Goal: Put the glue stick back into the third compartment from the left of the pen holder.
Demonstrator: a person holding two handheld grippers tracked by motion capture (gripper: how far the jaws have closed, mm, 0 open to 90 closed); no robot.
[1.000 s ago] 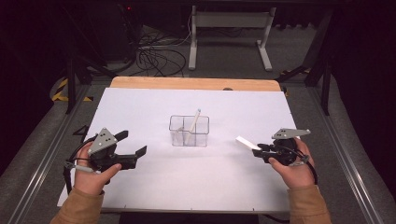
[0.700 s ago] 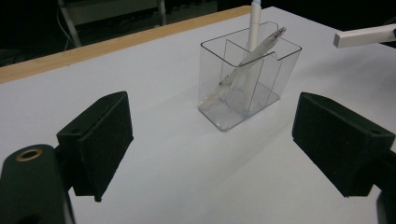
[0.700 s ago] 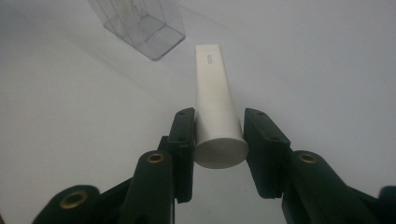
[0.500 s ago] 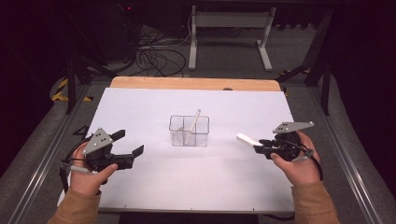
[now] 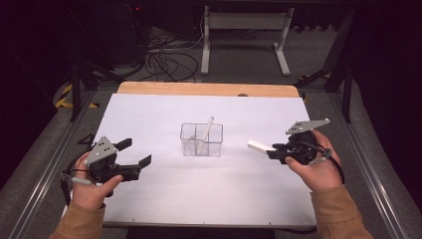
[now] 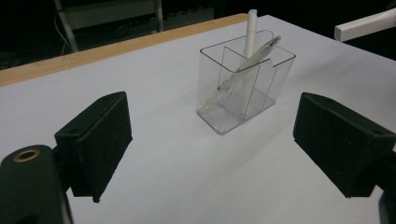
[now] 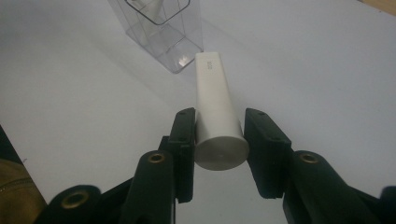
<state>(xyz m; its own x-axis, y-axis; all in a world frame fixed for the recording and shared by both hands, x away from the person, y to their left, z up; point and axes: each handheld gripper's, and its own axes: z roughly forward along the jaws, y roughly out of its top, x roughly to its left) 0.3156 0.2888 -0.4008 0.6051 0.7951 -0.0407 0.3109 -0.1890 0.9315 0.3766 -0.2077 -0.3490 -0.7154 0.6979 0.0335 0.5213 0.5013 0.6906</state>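
I have the white tube [image 7: 215, 112] pinched in my right gripper [image 5: 271, 152], held off the table just right of the clear holder [image 5: 201, 140]. Next I must tip it upright over a free compartment. My left gripper [image 5: 135, 153] waits, jaws spread.

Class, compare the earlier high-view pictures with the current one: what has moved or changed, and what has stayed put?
The right hand-held gripper, shut on the white tube, has risen a little off the table, carrying the tube clear of the white sheet. The left hand-held gripper stays open and in place. The clear holder with its pens is unmoved.
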